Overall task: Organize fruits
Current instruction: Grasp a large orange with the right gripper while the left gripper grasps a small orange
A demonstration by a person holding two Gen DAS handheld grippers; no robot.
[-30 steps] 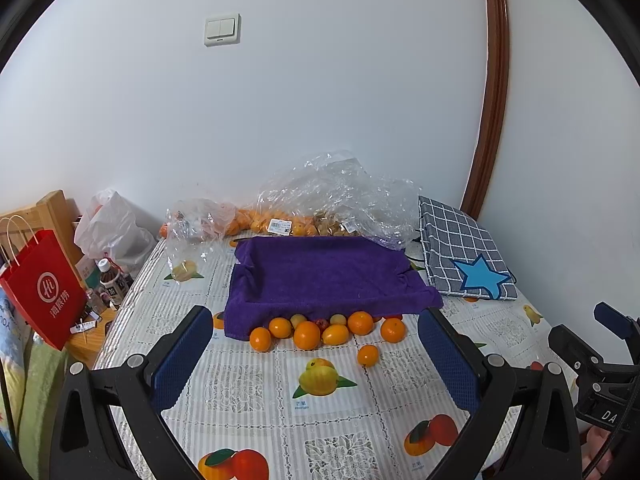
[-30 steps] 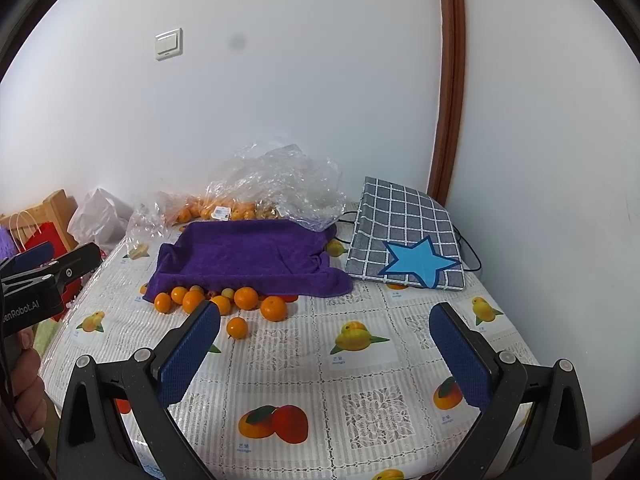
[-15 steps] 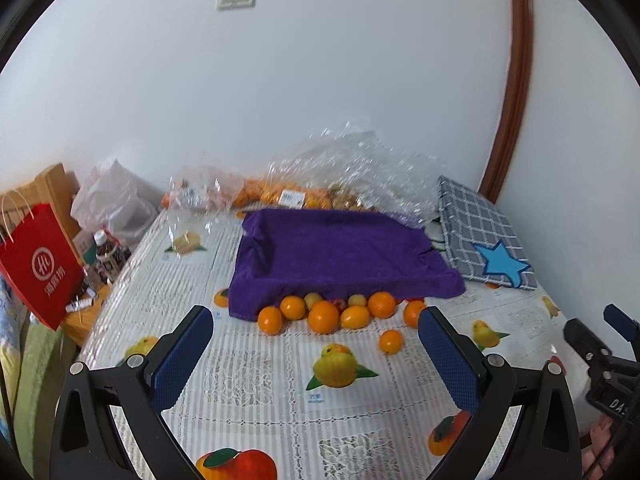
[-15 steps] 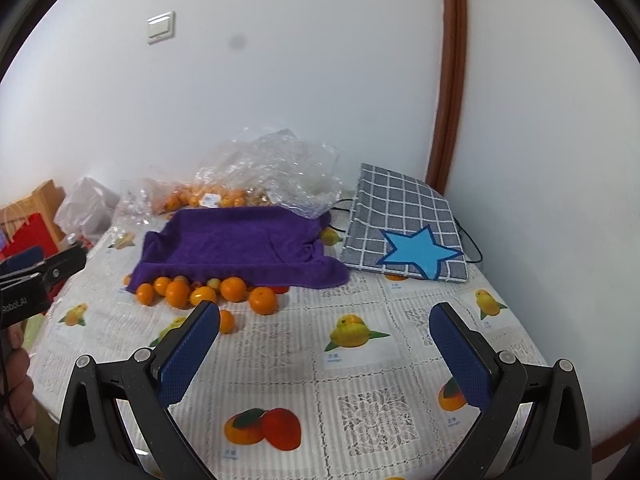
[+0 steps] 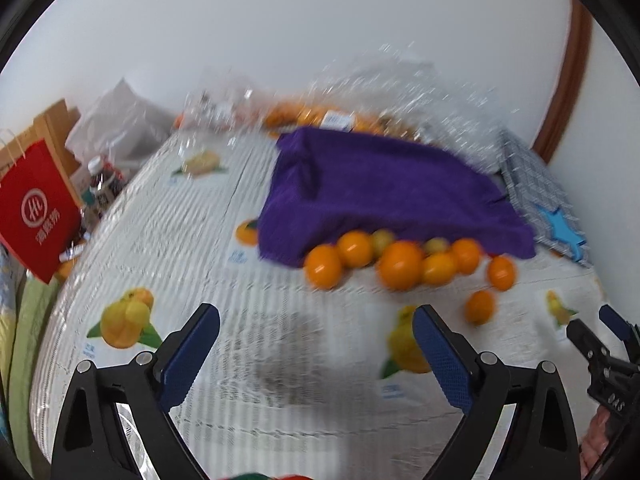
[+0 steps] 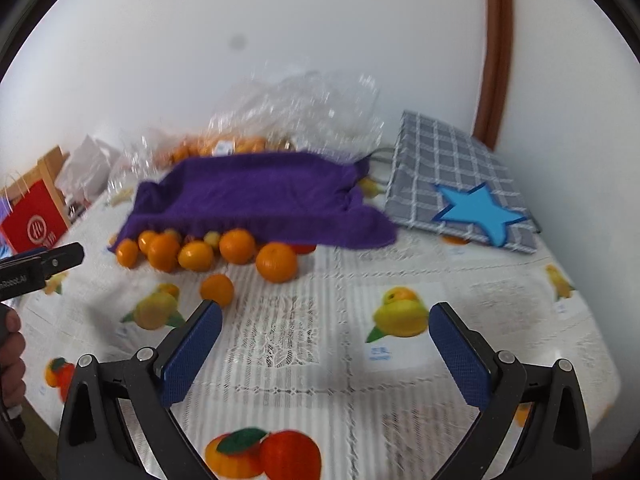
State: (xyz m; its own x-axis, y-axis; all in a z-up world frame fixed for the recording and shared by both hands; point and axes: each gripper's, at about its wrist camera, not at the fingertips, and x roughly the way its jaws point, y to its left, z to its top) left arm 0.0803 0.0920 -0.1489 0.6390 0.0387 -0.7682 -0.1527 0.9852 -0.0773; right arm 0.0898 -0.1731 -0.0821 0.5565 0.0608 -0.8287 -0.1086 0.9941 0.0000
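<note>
Several oranges (image 5: pixel 400 266) and a few small yellowish fruits lie in a row along the front edge of a purple towel (image 5: pixel 380 196) draped over a tray. One small orange (image 5: pixel 480 306) sits apart, nearer to me. My left gripper (image 5: pixel 316 316) hangs over bare tablecloth short of the row, its jaws wide and closing with nothing between them. In the right wrist view the same row of oranges (image 6: pixel 276 262) and the purple towel (image 6: pixel 256 196) lie ahead. The lone orange (image 6: pixel 217 290) is just beyond the left fingertip of my right gripper (image 6: pixel 326 312), which is also closing and empty.
A crumpled clear plastic bag (image 6: pixel 300 112) holding more oranges lies behind the towel. A grey checked bag with a blue star (image 6: pixel 460 184) leans at the back right. A red paper bag (image 5: pixel 36 208) and a bottle (image 5: pixel 100 180) stand off the table's left edge. The tablecloth (image 6: pixel 280 344) has fruit prints.
Both grippers have dropped toward the table and come nearer the oranges, which now look larger and blurred. Both pairs of jaws have narrowed slightly.
</note>
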